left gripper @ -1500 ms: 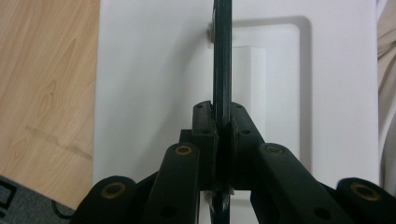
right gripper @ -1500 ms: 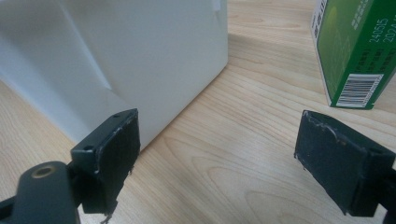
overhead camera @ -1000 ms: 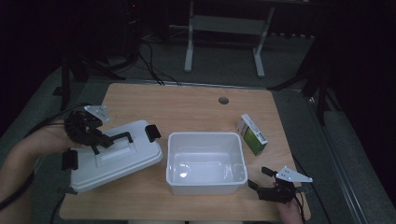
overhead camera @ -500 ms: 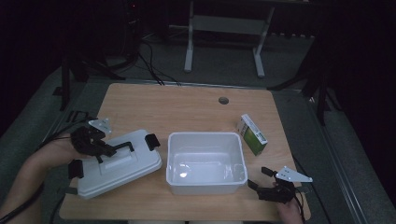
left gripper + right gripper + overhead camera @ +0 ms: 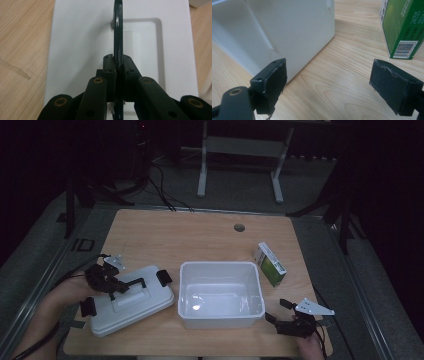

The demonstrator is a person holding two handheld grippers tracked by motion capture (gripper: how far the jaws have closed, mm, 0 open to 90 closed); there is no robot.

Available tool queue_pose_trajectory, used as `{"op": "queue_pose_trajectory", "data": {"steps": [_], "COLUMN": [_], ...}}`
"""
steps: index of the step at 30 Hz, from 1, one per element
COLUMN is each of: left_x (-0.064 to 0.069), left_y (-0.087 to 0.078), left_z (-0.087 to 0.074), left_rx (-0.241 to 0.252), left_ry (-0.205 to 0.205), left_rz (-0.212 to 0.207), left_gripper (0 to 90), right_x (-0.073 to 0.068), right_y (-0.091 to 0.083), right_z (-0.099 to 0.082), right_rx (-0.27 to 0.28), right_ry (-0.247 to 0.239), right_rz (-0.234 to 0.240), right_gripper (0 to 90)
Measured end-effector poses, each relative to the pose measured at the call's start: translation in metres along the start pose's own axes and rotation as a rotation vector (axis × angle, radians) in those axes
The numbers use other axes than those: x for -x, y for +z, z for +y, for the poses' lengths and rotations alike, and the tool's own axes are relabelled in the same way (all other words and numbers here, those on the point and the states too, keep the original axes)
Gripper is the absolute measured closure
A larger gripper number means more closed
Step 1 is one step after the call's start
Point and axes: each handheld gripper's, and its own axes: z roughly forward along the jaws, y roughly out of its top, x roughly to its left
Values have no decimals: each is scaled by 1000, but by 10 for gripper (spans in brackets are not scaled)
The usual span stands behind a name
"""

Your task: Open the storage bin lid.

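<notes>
White lid's handle point(image 5: 118, 32) clamped in left claw point(image 5: 117, 67)

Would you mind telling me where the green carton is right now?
In the high view the green carton stands on the table's right side, just beyond the white tub's far right corner.

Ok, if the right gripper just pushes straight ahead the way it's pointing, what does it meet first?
Probably bare table: the right gripper, open, points into the gap between the white bin and the green box. Its left jaw would likely graze the bin's corner.

Lid point(image 5: 131, 302) lies left of tub point(image 5: 220, 293); carton point(image 5: 270, 265) right.
</notes>
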Motion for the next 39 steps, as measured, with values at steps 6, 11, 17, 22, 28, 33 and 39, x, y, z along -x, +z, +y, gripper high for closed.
{"op": "queue_pose_trajectory", "data": {"steps": [6, 11, 17, 22, 28, 33, 39], "left_x": [-3, -4, -7, -11, -12, -13, -13], "left_y": [17, 27, 28, 26, 28, 28, 28], "left_z": [0, 0, -1, 0, 2, 4, 4], "left_rx": [-14, -29, -16, -57, -81, -108, -126], "left_ry": [-11, -25, -58, -83, -97, -103, -99], "left_rz": [1, -13, -35, -6, 21, 25, 17], "left_gripper": [838, 838, 818, 686, 471, 413, 412], "right_x": [0, 0, 1, 3, 3, 6, 12], "right_y": [-1, -1, -1, -3, -4, -8, -14], "right_z": [1, 0, 0, -2, 1, 4, 7], "right_rx": [4, 4, 2, -1, -1, 4, 17], "right_ry": [-2, -3, -2, 12, 9, 9, 30], "right_rz": [-2, -4, -3, -3, -10, -28, -53], "right_gripper": [139, 139, 139, 139, 138, 138, 138]}}
